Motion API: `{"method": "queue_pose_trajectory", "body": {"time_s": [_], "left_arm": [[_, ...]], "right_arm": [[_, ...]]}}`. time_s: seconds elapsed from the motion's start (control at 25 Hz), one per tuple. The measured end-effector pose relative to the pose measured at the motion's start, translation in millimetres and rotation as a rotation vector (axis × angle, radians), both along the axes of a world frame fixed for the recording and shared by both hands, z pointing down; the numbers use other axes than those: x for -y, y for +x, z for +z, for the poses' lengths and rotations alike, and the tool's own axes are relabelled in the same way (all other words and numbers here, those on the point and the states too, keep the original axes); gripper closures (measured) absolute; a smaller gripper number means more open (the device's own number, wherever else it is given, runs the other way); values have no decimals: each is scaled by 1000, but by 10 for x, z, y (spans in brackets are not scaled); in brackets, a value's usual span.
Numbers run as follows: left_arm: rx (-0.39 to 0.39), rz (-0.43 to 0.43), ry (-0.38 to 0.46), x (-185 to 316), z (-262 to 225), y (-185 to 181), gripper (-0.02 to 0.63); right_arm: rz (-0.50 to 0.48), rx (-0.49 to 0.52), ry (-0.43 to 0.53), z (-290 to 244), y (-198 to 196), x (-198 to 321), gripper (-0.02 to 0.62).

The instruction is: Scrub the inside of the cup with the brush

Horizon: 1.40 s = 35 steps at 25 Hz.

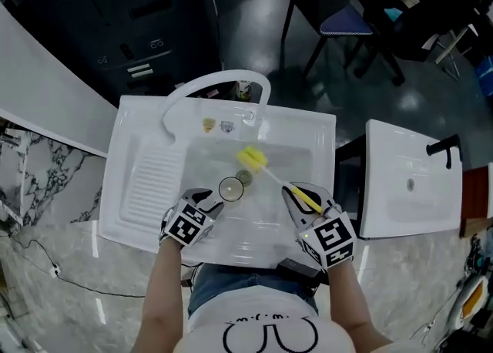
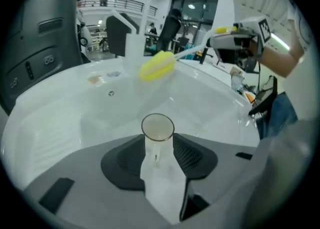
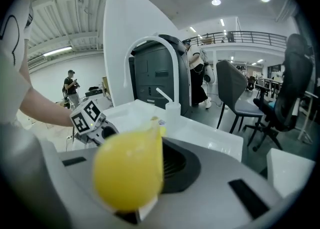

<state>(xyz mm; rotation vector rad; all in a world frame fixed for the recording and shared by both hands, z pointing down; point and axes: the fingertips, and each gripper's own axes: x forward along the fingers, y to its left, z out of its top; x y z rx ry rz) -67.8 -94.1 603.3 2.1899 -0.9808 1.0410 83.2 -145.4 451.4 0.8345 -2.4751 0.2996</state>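
A small clear cup (image 1: 230, 188) stands upright in the white sink basin (image 1: 289, 224), near the drain. In the left gripper view the cup (image 2: 158, 129) sits between the two dark pads of my left gripper (image 2: 159, 160), mouth up; I see no pad pressing on it, so the jaws stand open around it. My left gripper (image 1: 211, 200) is just left of the cup. My right gripper (image 1: 297, 194) is shut on the yellow handle of the brush (image 3: 128, 170). The yellow brush head (image 1: 252, 160) hangs above the basin, behind and right of the cup.
A white arched faucet (image 1: 218, 80) rises at the back of the sink, with two small items (image 1: 209, 124) on the ledge beneath it. A ribbed draining board (image 1: 149, 179) lies to the left. A second white basin (image 1: 412, 183) stands to the right, a chair (image 1: 346, 21) beyond.
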Motion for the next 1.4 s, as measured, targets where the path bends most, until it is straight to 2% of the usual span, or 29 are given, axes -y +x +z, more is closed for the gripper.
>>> {"method": "queue_pose_trajectory", "body": {"time_s": [0.08, 0.24, 0.36, 0.52, 0.68, 0.84, 1.0, 1.16, 1.4], "left_arm": [[55, 63, -53, -34, 181, 13, 422], [103, 136, -132, -97, 443, 55, 431], [114, 142, -146, -62, 542, 76, 445], [134, 145, -158, -30, 622, 78, 535], [129, 152, -166, -25, 649, 71, 538], [140, 175, -139, -28, 631, 93, 540], [211, 255, -61, -19, 584, 148, 540], [294, 339, 7, -36, 532, 167, 540], [330, 410, 29, -84, 548, 214, 540]], "right_arm": [[10, -8, -6, 17, 8, -26, 555], [48, -14, -25, 46, 10, -97, 555], [66, -19, -38, 66, -17, -173, 555], [81, -35, -43, 61, -48, -251, 555], [62, -47, -47, 28, -69, -335, 555], [-35, -93, -112, 43, -109, -482, 555], [-117, -164, -191, 153, -179, -580, 556], [-138, -237, -260, 369, -241, -658, 555], [-128, -304, -329, 628, -241, -766, 557]]}}
